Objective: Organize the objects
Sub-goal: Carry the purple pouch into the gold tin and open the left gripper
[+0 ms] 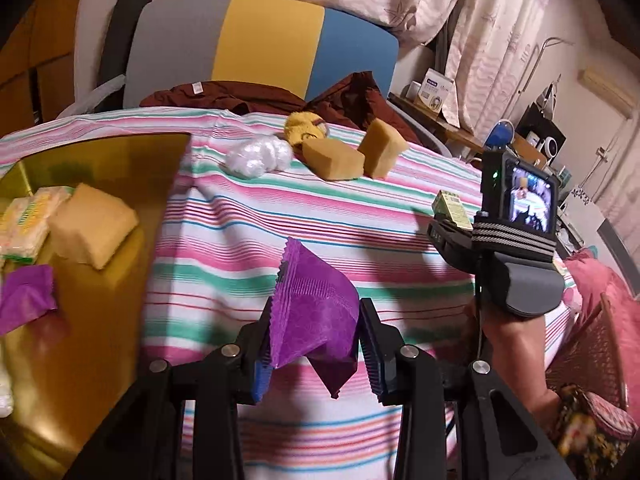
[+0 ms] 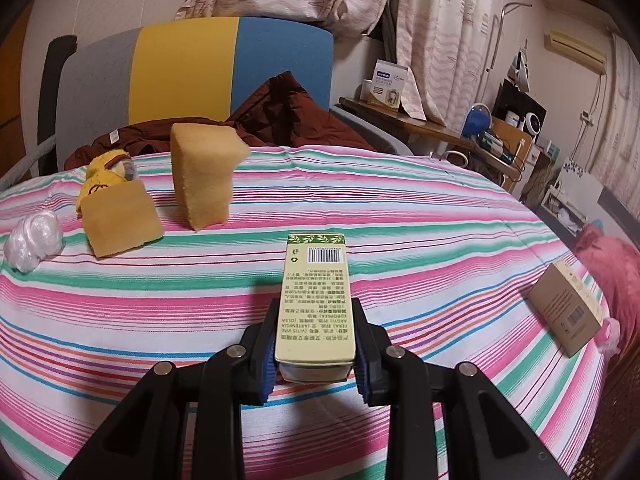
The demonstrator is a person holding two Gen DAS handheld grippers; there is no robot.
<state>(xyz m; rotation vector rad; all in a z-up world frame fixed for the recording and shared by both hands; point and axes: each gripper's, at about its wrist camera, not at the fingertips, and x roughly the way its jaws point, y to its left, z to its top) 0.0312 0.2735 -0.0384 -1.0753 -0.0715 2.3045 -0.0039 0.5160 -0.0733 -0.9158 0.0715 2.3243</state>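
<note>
We hold a purple packet (image 1: 314,312) in our left gripper (image 1: 316,344): the jaws pinch it from both sides, and it stands crumpled above the striped cloth (image 1: 248,232) of the table. To the left of it lies a gold tray (image 1: 120,184). In the tray we see a sponge (image 1: 94,224), a pale green-and-yellow pack (image 1: 30,222) touching it, and another purple packet (image 1: 24,294) nearer to us.

Our right gripper (image 2: 316,354) has its jaws pressed on the long sides of a green carton (image 2: 314,300), which points away from us with its barcode at the far end and its printed face up. In the left view the same carton (image 1: 452,208) shows beyond the right gripper's body and the hand (image 1: 516,344) that holds it.

Farther off on the cloth stand two more sponges, one lying (image 2: 120,222) and one on end (image 2: 206,174), close together. A yellow plush toy (image 2: 108,170) sits just behind the lying one, and a white plastic wad (image 2: 34,240) is to its left. A brown box (image 2: 568,310) lies near the table's right edge. Behind the table are a dark red garment (image 2: 280,120) and a grey, yellow and blue chair back (image 2: 192,64).
</note>
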